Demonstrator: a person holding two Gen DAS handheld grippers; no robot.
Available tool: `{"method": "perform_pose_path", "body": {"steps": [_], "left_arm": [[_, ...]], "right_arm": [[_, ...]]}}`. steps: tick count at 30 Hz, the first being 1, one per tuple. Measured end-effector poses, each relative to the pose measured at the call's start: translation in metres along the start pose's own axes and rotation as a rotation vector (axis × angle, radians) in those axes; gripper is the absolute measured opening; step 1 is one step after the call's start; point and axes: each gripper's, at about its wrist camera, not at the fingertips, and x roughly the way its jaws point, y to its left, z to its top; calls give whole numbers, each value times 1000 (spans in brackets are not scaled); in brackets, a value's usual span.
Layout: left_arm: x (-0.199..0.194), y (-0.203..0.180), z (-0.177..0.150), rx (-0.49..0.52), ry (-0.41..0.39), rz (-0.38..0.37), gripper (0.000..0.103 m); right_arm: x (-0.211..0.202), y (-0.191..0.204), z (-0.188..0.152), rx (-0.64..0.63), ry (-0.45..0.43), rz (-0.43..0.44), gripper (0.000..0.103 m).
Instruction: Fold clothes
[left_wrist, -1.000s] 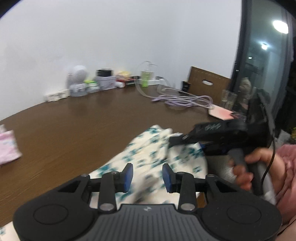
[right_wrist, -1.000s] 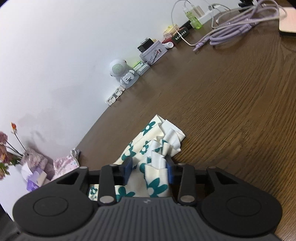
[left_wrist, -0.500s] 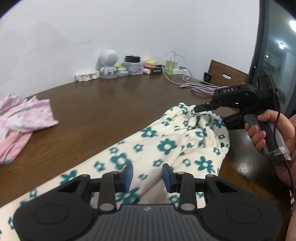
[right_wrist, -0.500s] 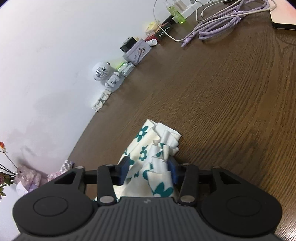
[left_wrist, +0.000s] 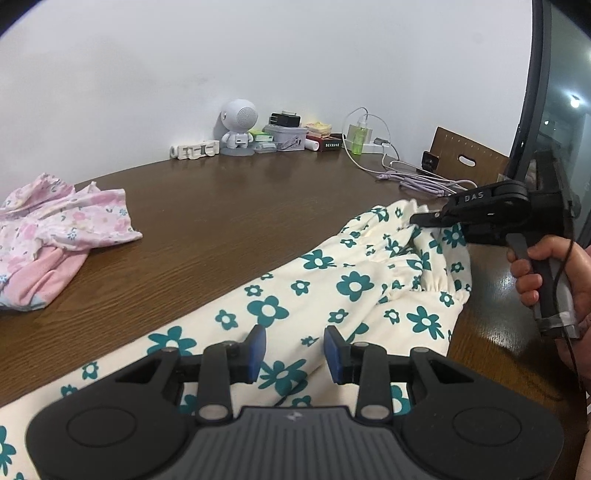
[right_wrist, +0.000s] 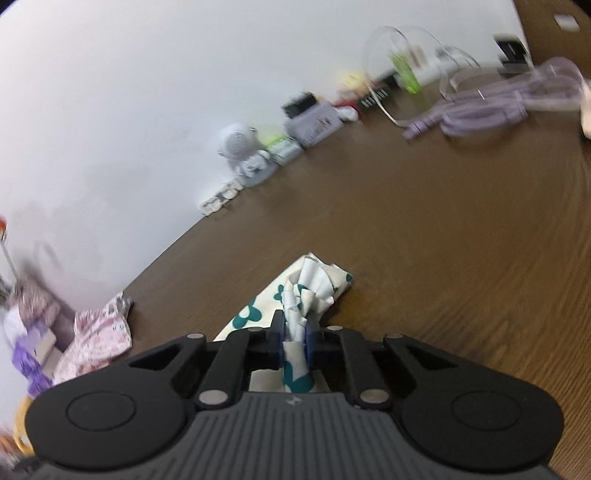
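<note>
Left wrist view: your left gripper (left_wrist: 294, 349) hangs w/ fingers apart over the floral garment (left_wrist: 332, 291) along the near edge of the table (left_wrist: 221, 236), pink clothes (left_wrist: 55, 229) toward its left edge; right wrist view: your right gripper (right_wrist: 295, 338) is clamped on the garment's bunched end.

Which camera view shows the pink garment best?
The left wrist view: the pink floral garment lies sharp and nearly whole on the wooden table. The right wrist view shows it small, blurred and at the edge.
</note>
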Motion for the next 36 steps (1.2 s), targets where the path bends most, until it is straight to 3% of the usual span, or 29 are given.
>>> {"method": "perform_pose_path", "body": {"steps": [2,17,25,36], "left_arm": [[0,0,1,-4,-2,7,43],[4,2,1,-10,6,23,39],[1,3,1,-16,5,23,39],[-25,20,2,-61,-28,75,39]], "right_arm": [[-5,11,2,-78,-21,2,9],[-49,112,-19,-717,-149,70,9],[-53,163,-61,-985,-122,167,9],[-43,187,-116,-1140,-11,232,9]]}}
